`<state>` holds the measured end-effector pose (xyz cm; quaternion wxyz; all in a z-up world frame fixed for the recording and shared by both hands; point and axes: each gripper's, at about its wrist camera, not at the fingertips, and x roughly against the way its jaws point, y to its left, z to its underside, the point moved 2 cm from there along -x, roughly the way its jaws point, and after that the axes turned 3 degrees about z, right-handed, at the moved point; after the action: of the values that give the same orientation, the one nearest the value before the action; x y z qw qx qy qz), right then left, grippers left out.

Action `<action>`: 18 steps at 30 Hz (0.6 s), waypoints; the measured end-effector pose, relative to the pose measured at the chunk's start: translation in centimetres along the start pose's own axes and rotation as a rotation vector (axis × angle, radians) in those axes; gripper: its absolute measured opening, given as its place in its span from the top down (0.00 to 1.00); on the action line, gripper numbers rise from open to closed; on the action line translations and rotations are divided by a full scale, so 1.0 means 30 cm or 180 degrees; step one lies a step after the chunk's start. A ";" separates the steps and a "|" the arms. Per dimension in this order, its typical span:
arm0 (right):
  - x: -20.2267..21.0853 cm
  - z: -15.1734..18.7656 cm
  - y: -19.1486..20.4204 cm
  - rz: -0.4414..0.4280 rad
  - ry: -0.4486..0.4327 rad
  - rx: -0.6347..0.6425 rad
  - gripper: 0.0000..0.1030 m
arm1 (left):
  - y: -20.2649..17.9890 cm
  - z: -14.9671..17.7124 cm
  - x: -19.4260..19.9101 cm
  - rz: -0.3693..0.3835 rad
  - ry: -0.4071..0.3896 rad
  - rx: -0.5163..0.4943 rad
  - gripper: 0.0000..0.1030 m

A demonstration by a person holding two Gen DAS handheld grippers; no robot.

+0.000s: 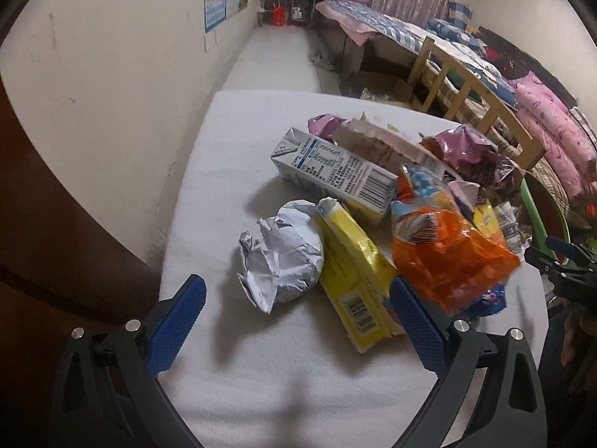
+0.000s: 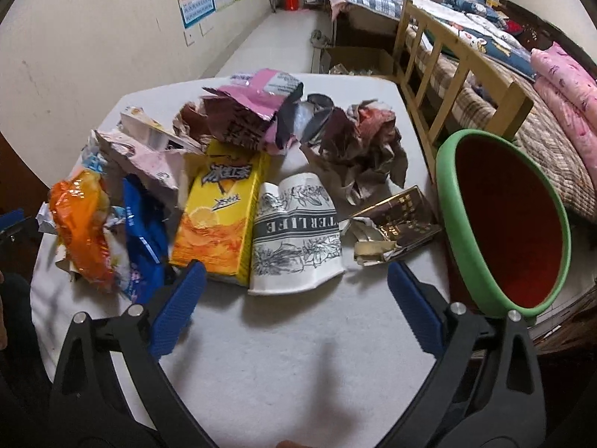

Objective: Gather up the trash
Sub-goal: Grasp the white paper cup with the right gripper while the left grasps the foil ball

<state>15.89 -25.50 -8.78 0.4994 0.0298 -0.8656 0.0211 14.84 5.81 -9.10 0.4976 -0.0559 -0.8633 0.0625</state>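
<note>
**Both grippers spread above a heap of trash**

The white surface (image 2: 283, 366) carries a heap of wrappers and cartons, with bare cloth along its near edge and left side. A bed (image 2: 496, 86) stands just beyond the right edge. The green-rimmed bin (image 2: 447, 201) sits at the right edge, mouth tipped toward the heap.

The right gripper (image 2: 296, 291) has its jaws spread, empty, just short of a yellow tea carton (image 2: 220, 216) and a printed paper cup (image 2: 298, 231).

The left gripper (image 1: 298, 302) has its jaws spread wide; a crumpled foil wrapper (image 1: 283, 254) and a yellow carton (image 1: 354, 276) lie between them, untouched.
</note>
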 end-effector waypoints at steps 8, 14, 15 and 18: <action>-0.070 -0.031 -0.010 -0.0034 0.0136 -0.0022 0.11 | 0.039 -0.027 -0.079 -0.0002 0.0123 0.0146 0.26; -0.109 -0.042 -0.003 -0.0063 0.0211 0.0001 0.16 | 0.049 -0.034 -0.135 -0.0019 0.0236 0.0145 0.35; -0.113 -0.045 -0.007 -0.0071 0.0209 -0.0023 0.16 | 0.047 -0.035 -0.142 -0.0033 0.0242 0.0138 0.36; -0.120 -0.049 -0.008 -0.0093 0.0201 -0.0029 0.17 | 0.044 -0.039 -0.166 -0.0049 0.0267 0.0135 0.36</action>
<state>18.96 -25.53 -11.17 0.5269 0.0395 -0.8489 0.0107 18.39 6.38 -12.99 0.5349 -0.0413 -0.8406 0.0746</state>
